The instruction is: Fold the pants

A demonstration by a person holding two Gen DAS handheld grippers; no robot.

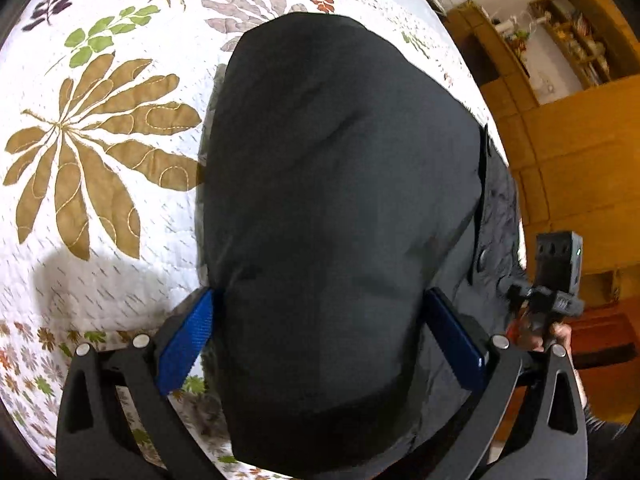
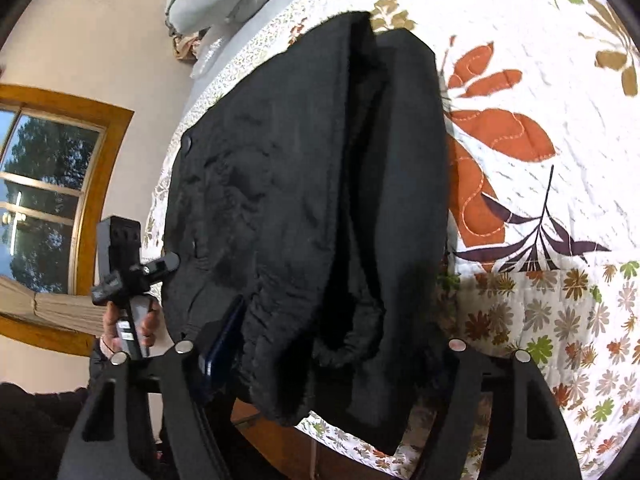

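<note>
1. Left wrist view: dark pants (image 1: 340, 200) on a leaf-print bed quilt (image 1: 100, 120), filling centre frame, long axis running bottom to top.
2. Left gripper (image 1: 320, 332): blue fingers (image 1: 186, 344) straddle the near end, seemingly pinching it to lift a fold.
3. Right gripper (image 2: 332, 344): spread wide around bunched cloth; grip cannot be told.

Blk left gripper (image 1: 320, 344) & right gripper (image 2: 324, 344), blue jaw pads, silver pivot screws
</note>
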